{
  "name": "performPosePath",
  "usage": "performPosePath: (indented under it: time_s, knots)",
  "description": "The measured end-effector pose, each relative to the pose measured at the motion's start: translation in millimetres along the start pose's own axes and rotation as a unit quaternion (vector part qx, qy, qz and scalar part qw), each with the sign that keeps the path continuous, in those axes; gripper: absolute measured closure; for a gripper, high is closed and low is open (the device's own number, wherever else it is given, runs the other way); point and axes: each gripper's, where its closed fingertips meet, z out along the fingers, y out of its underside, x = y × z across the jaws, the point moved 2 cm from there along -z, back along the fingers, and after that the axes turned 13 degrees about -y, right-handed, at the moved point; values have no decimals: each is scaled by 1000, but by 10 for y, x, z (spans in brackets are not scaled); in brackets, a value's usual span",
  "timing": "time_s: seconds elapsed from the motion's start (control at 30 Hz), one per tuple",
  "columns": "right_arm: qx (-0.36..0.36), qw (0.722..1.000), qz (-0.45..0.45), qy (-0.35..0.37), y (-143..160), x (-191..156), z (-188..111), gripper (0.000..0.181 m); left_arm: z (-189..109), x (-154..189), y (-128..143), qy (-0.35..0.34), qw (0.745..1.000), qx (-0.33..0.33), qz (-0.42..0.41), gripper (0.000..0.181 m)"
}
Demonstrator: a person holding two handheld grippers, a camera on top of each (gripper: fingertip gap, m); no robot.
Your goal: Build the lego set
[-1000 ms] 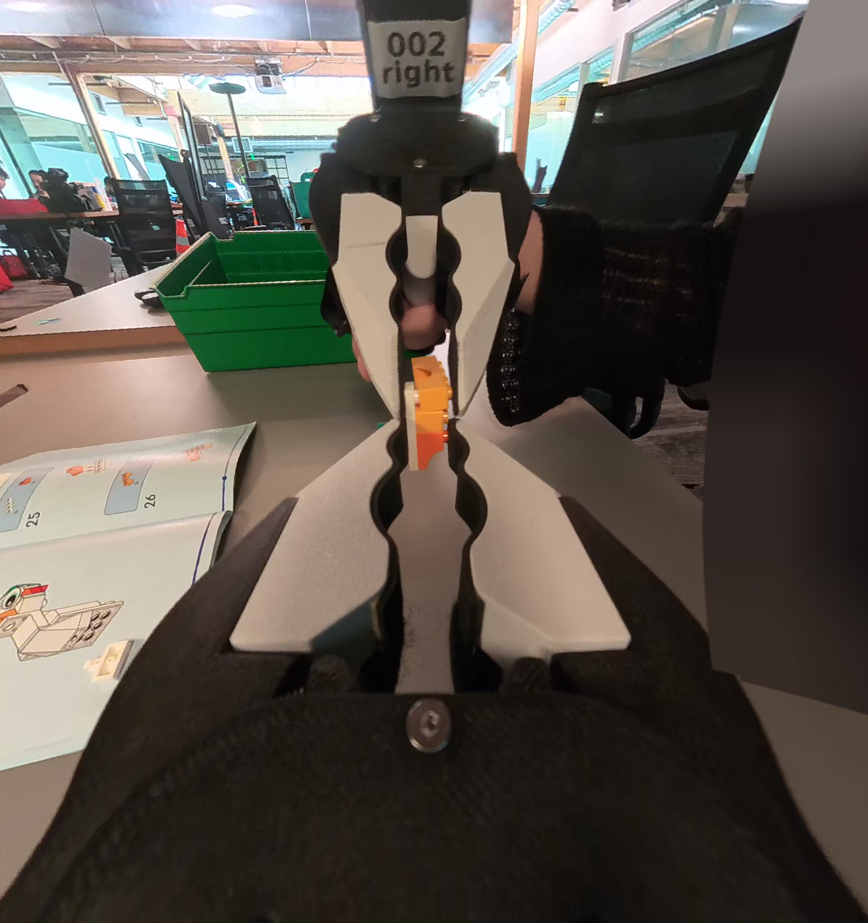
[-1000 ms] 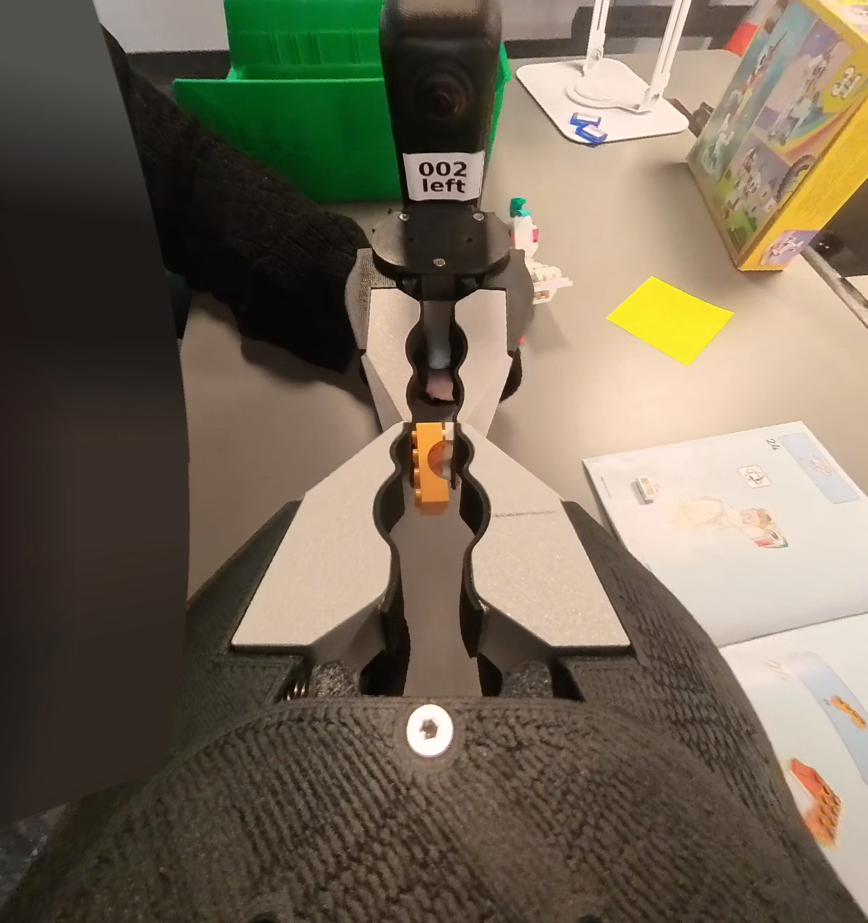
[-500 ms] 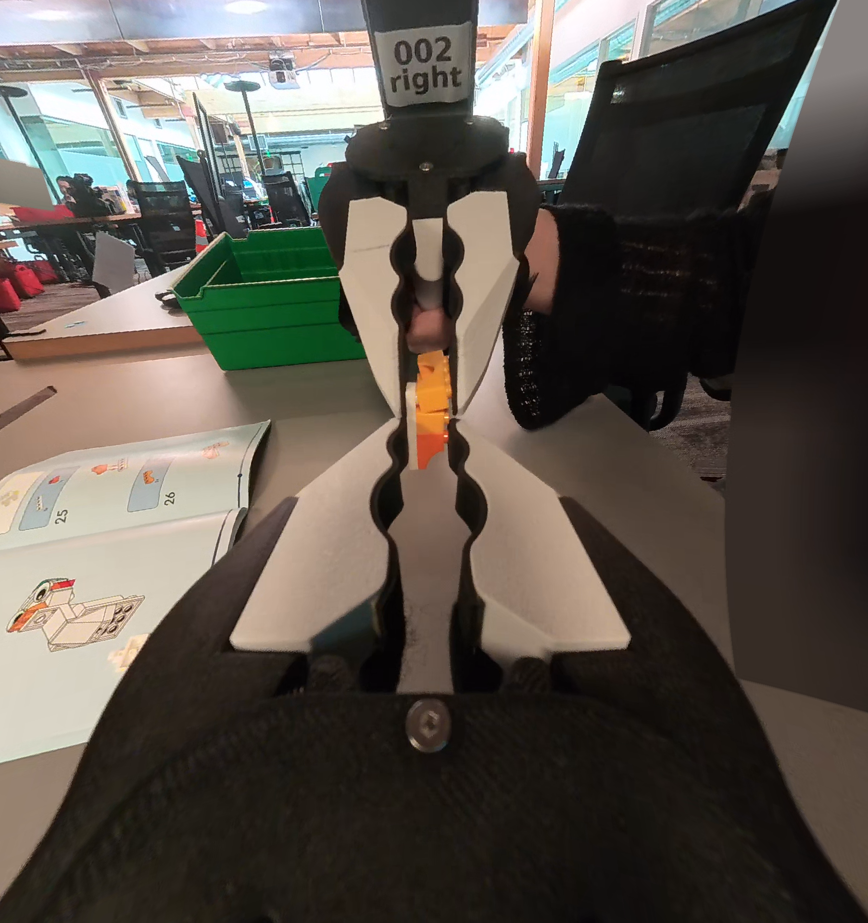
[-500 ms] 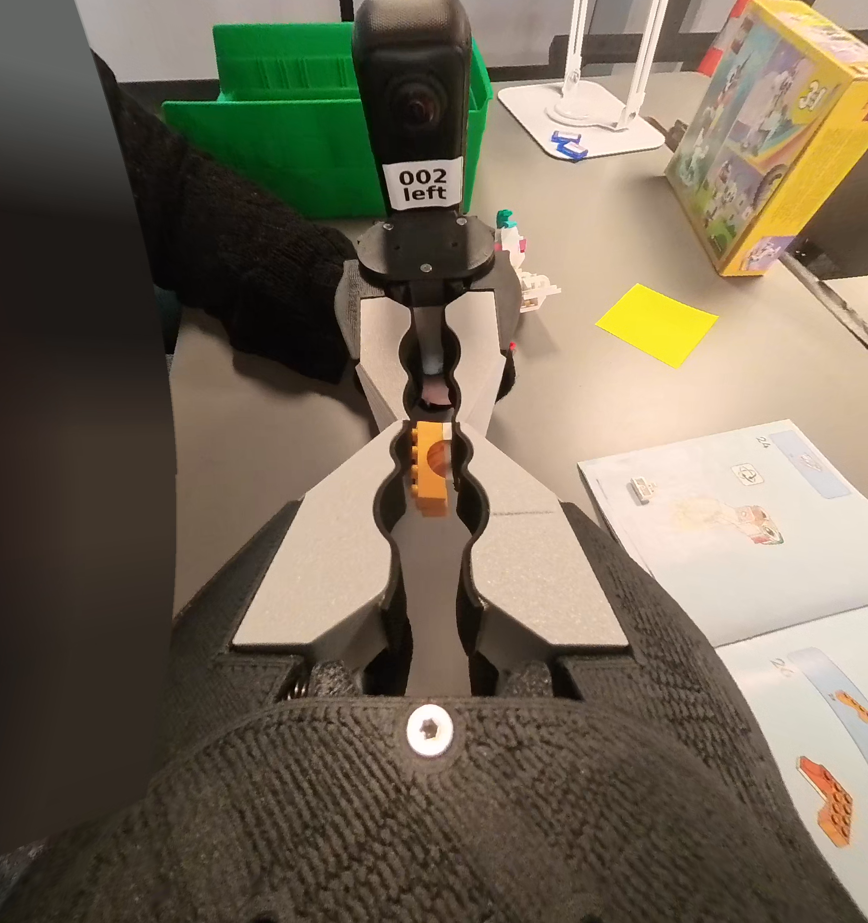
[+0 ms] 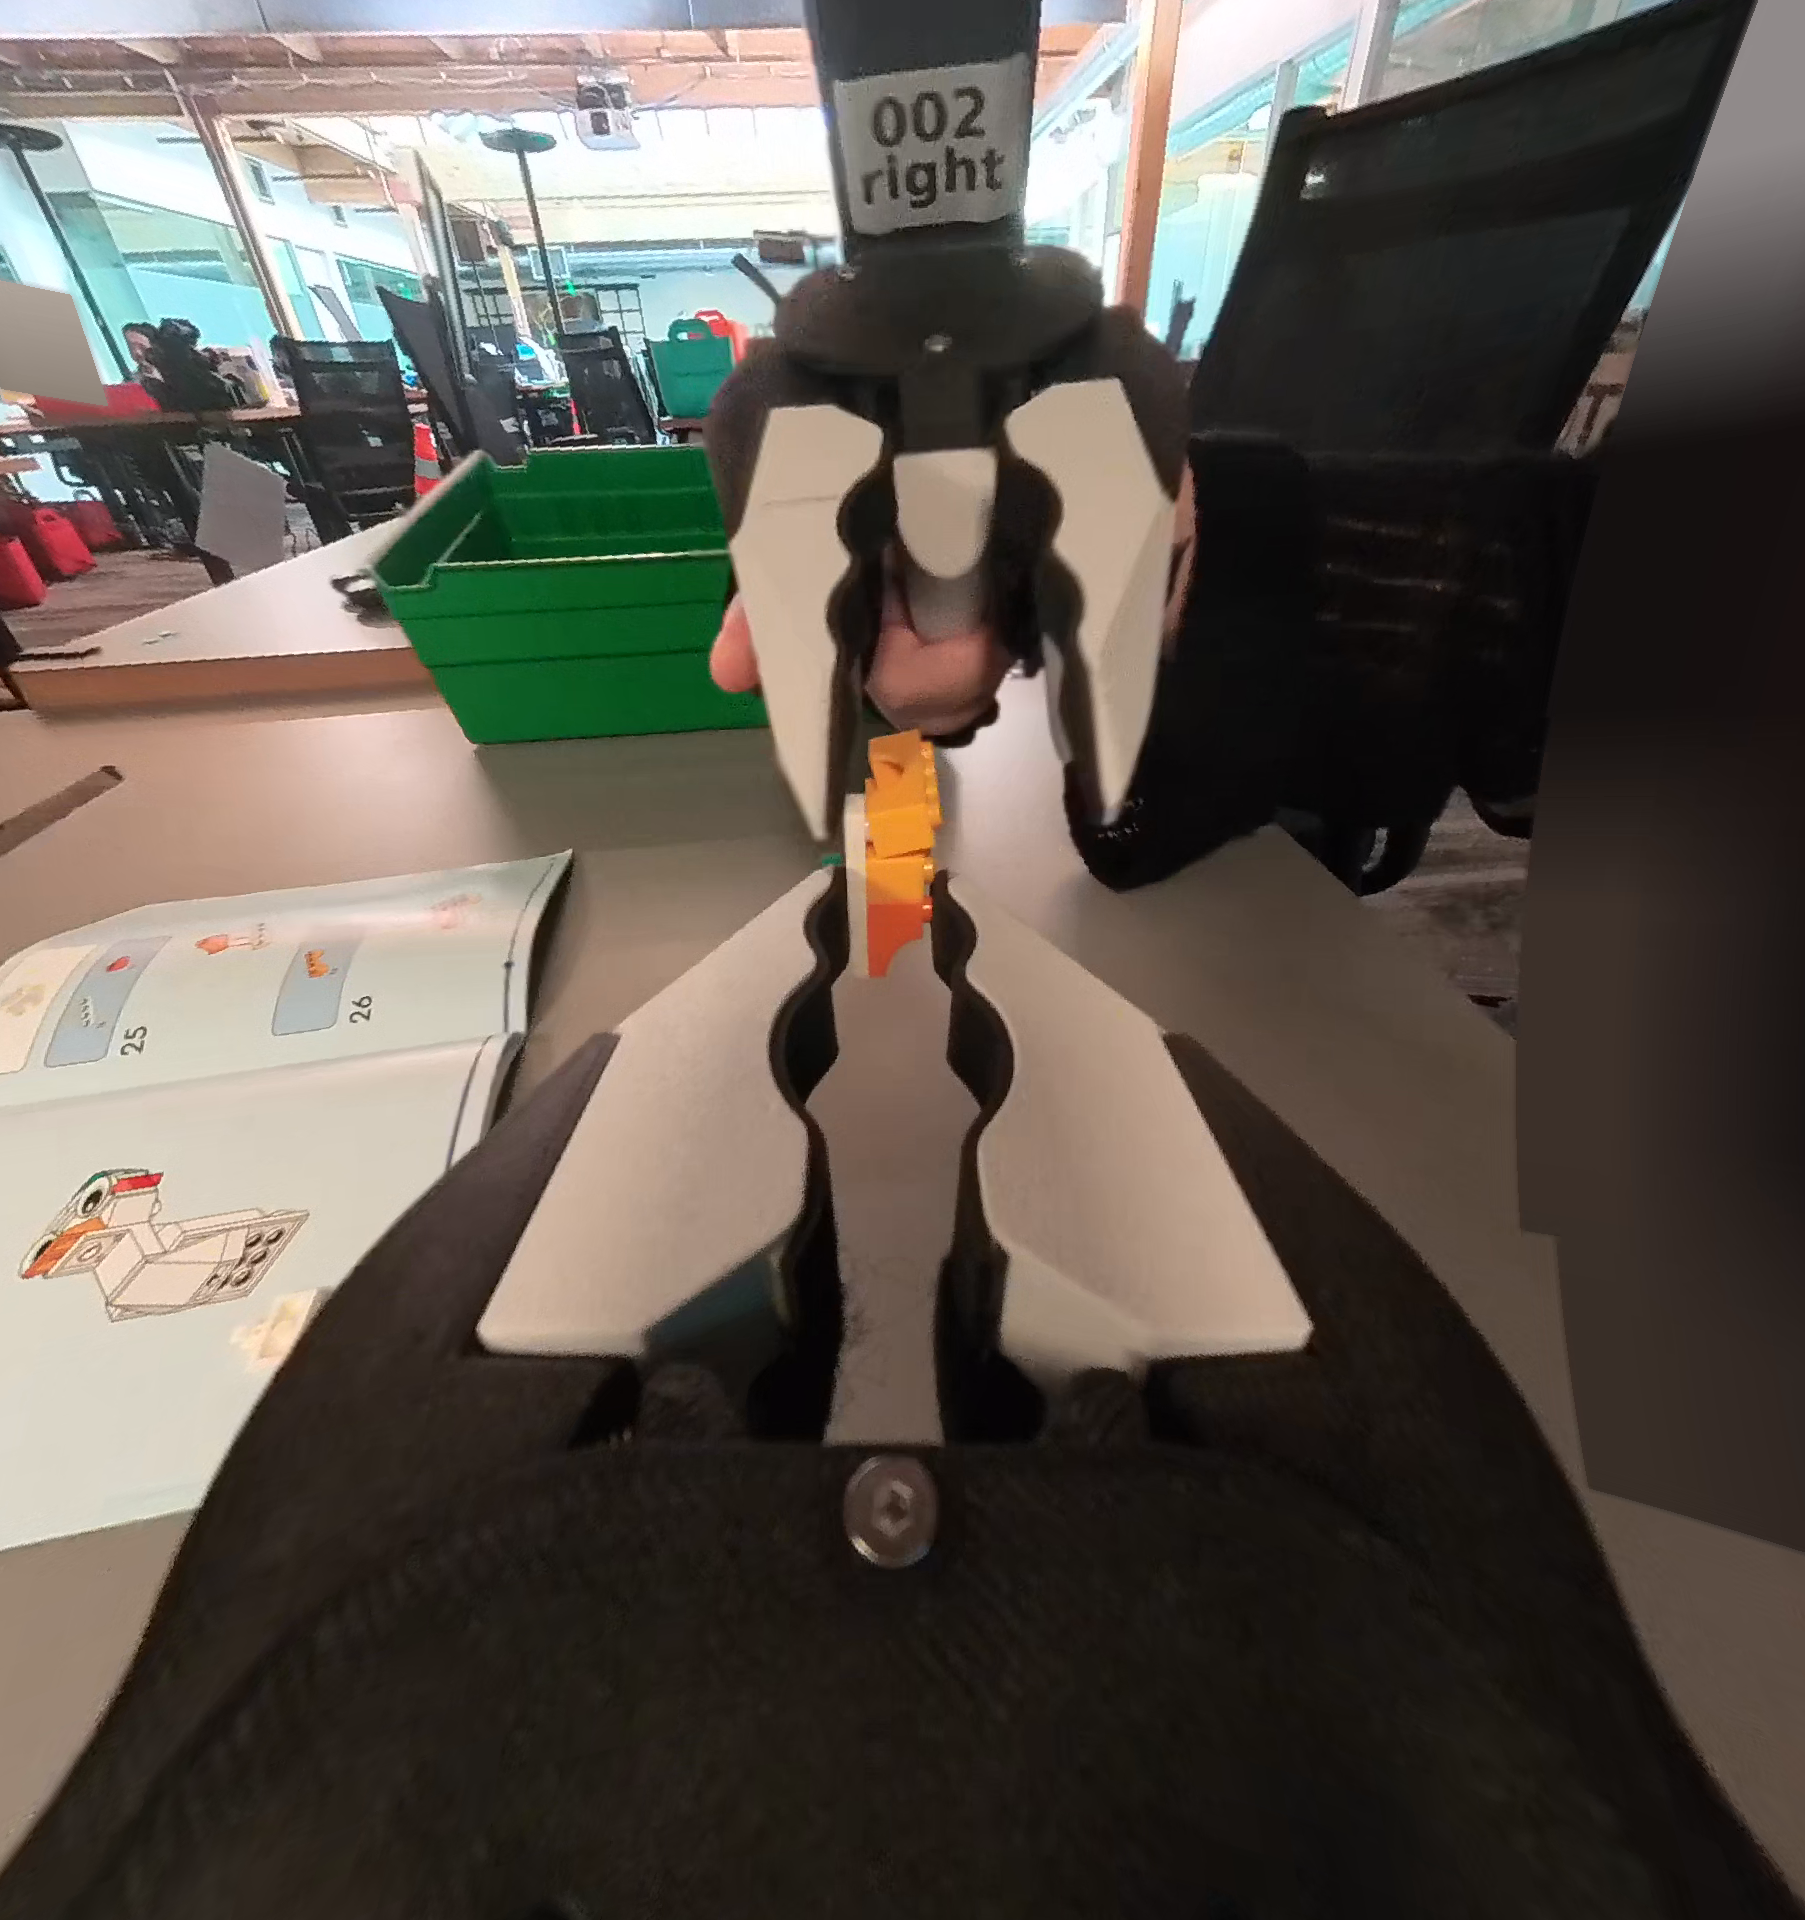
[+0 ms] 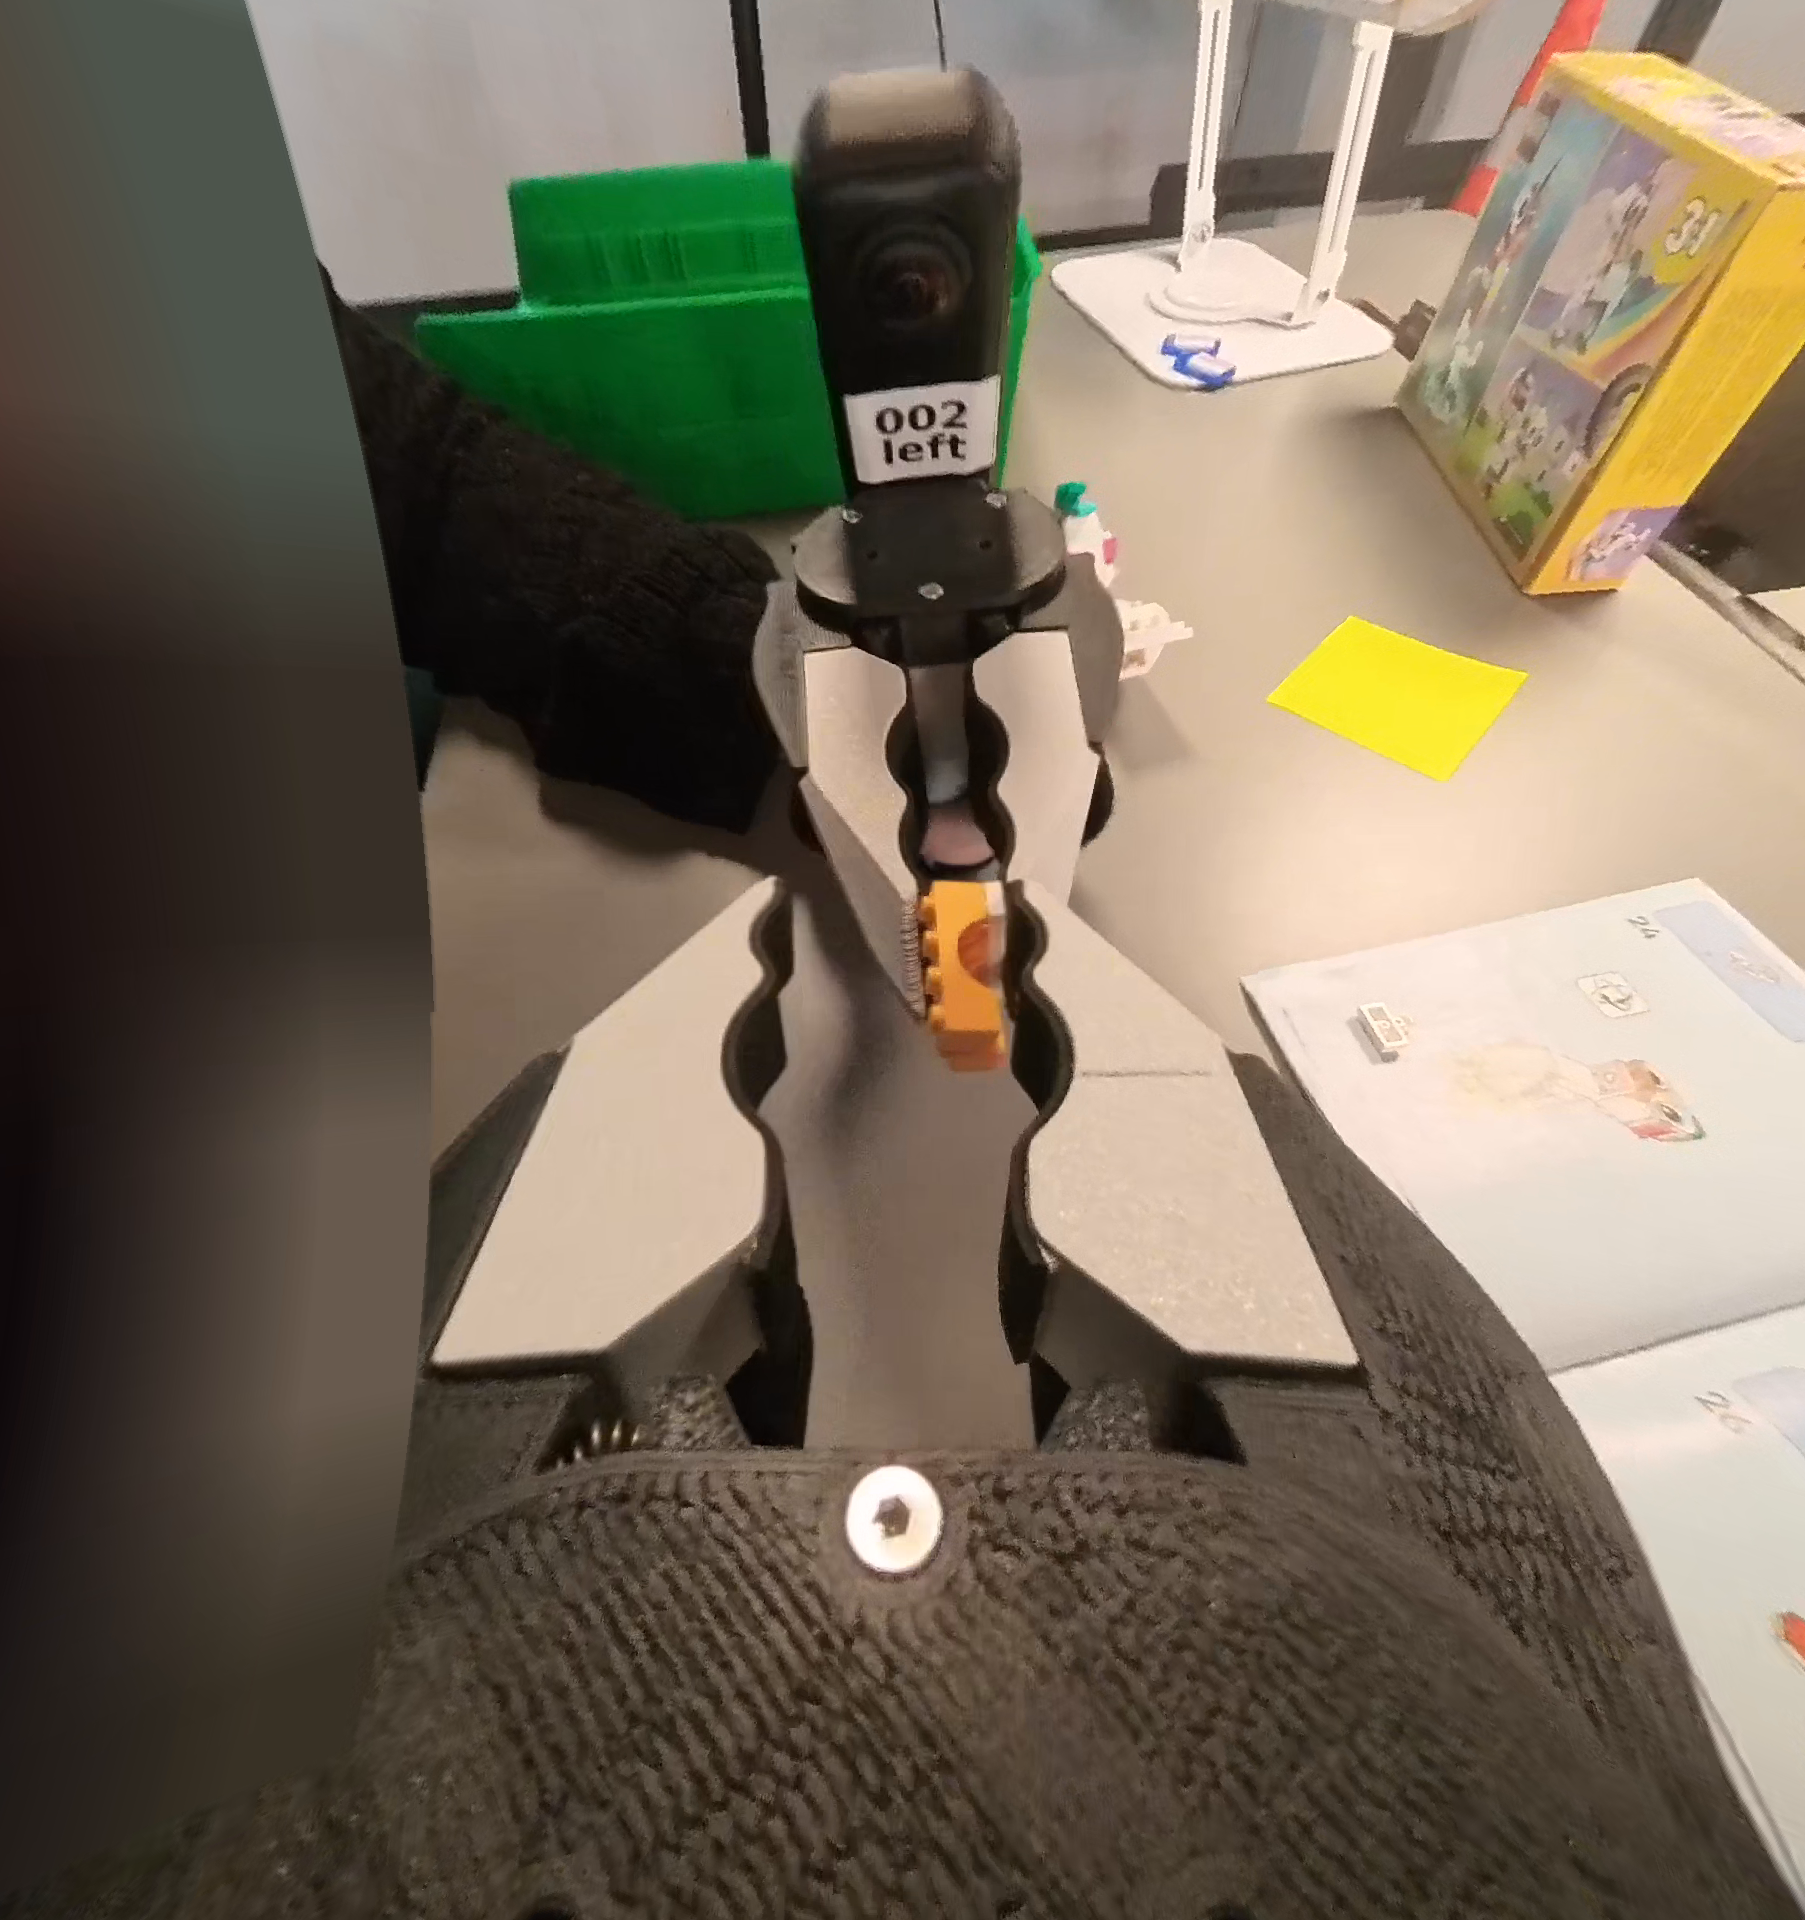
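A small orange and white lego assembly point(image 5: 893, 873) is held in the air above the grey table point(image 5: 254, 810). My left gripper point(image 5: 885, 888) is shut on it at the fingertips. My right gripper point(image 5: 965, 821) faces it from the far side, jaws open around the upper end of the assembly. In the right wrist view my right gripper point(image 6: 898, 899) is open, and the orange assembly point(image 6: 965, 977) lies close to its right finger, pinched by the left gripper point(image 6: 965, 920). A hand in a black sleeve point(image 5: 1345, 644) holds the right gripper.
An open instruction booklet point(image 5: 202, 1143) point(image 6: 1604, 1143) lies on the table. Green bins point(image 5: 576, 623) point(image 6: 669, 343) stand behind. A yellow lego box point(image 6: 1625, 312), a yellow note point(image 6: 1397, 691), a small white lego build point(image 6: 1137, 634) and a white stand point(image 6: 1220, 301) are farther off. A black chair point(image 5: 1449, 364) stands beside the table. Only a small space, under 4 cm, lies between the two pairs of fingers.
My right gripper has opened and let go of the orange assembly. My left gripper keeps its hold on it. Both grippers have risen slightly.
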Motion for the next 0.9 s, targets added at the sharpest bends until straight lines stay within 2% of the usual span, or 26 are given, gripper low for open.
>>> performPosePath:
  time_s: [0.23, 0.4, 0.67, 0.9]
  knots:
    - [-16, 999, -6, 51, 32, 93, -129, 149, -48, -66, -52, 1, 999, 19, -30, 167]
    - [-10, 999, 6, 53, 60, 102, -143, 150, -68, -29, -94, 23, 998, 34, -48, 167]
    - [-6, 999, -17, 40, -12, 47, -74, 158, -28, 28, -9, 17, 1000, 4, 9, 167]
    - [-41, 998, -42, 20, 10, -10, -32, 163, -1, 107, 14, 17, 999, -5, 51, 167]
